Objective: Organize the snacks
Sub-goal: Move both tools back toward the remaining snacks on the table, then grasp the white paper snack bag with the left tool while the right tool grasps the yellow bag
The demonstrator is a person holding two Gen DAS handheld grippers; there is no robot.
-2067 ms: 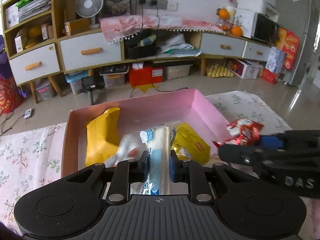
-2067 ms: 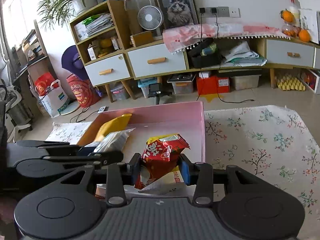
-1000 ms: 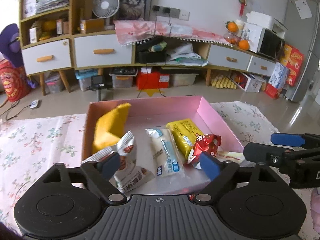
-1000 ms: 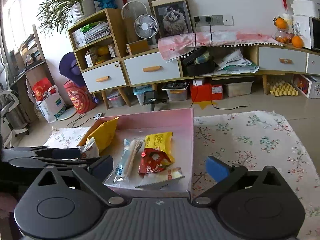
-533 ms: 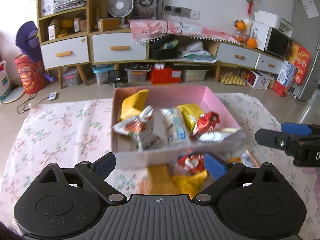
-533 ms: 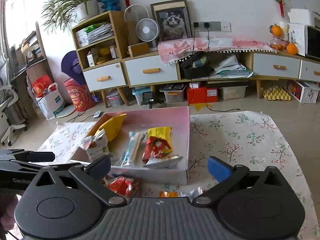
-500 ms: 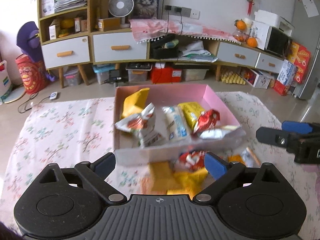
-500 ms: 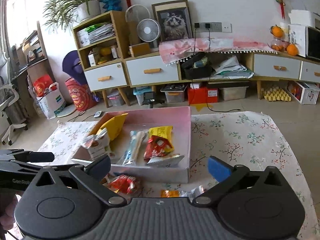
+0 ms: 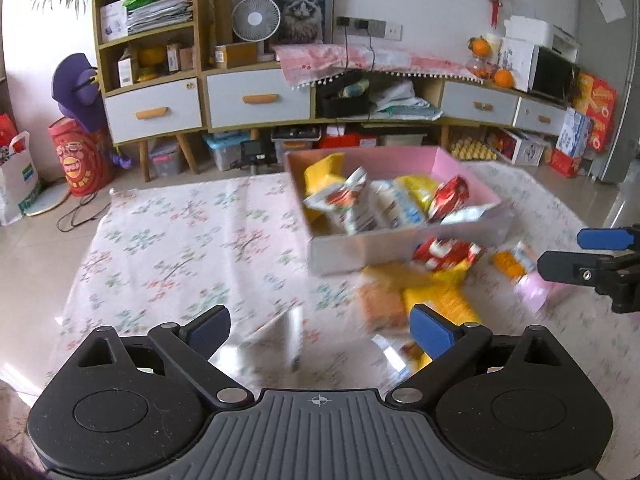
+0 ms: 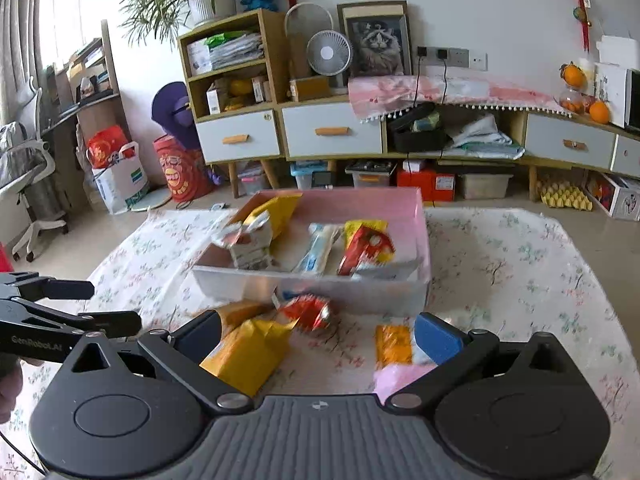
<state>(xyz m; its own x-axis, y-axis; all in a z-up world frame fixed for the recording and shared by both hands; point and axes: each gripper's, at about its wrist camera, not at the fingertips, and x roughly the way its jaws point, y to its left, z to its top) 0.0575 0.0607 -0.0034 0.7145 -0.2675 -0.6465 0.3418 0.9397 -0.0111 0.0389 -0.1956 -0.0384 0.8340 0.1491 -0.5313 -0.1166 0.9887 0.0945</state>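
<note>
Pink box (image 10: 312,288) of snacks on the flowered cloth (image 9: 180,248), loose snack packets (image 10: 248,352) just before it, left fingers (image 9: 208,330) wide and empty, right fingers (image 10: 436,338) wide, packets beneath, none gripped

Right gripper (image 10: 318,334) wide open, empty, over loose snacks (image 10: 248,354) before pink box (image 10: 420,224).

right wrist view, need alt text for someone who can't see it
The open right gripper hovers empty over loose snacks on a floral cloth: a yellow packet, a red packet and an orange packet. Behind them a pink box holds more snacks. The left gripper shows at the left edge.
</note>
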